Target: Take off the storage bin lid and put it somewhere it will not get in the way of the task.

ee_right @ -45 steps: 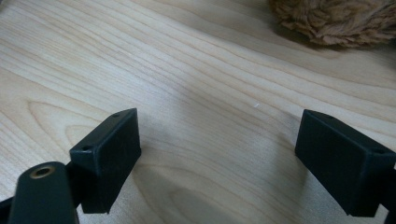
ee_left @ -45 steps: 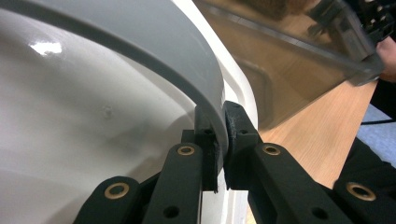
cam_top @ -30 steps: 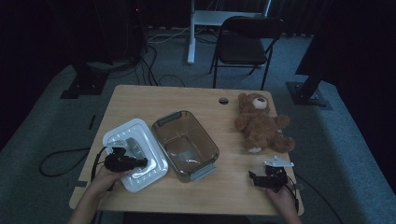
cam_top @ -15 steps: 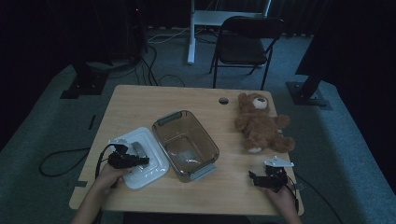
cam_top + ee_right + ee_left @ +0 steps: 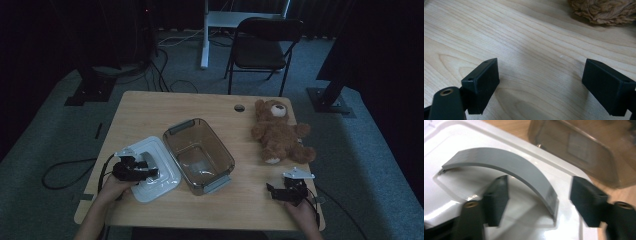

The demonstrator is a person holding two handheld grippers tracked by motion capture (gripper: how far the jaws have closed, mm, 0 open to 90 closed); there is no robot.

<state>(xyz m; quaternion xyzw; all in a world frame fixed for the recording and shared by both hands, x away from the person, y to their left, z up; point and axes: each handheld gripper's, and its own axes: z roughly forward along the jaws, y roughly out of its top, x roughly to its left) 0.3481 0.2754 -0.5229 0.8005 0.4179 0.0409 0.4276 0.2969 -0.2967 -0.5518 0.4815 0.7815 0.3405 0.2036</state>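
A white lid (image 5: 150, 170) lies flat on the table's front left, next to a clear plastic bin (image 5: 198, 154) with grey end handles. My left gripper (image 5: 145, 173) is over the lid, open, its jaws straddling the lid's grey arched handle (image 5: 506, 168) without closing on it. The white lid (image 5: 456, 195) lies under the jaws and the clear bin (image 5: 579, 147) sits beyond it in the left gripper view. My right gripper (image 5: 280, 192) rests low over bare wood at the front right, open and empty. A brown teddy bear (image 5: 280, 132) lies on its back at the right; its fur (image 5: 604, 10) edges the right gripper view.
A round cable hole (image 5: 239, 107) is in the table's far edge. A folding chair (image 5: 260, 47) and a desk leg stand behind the table on grey carpet with cables. The wooden table (image 5: 150, 117) has bare room at the back left and centre front.
The lid, tilted up a second ago, has come down flat on the table and shifted slightly toward the front. My left gripper went down with it. The right gripper stayed put.
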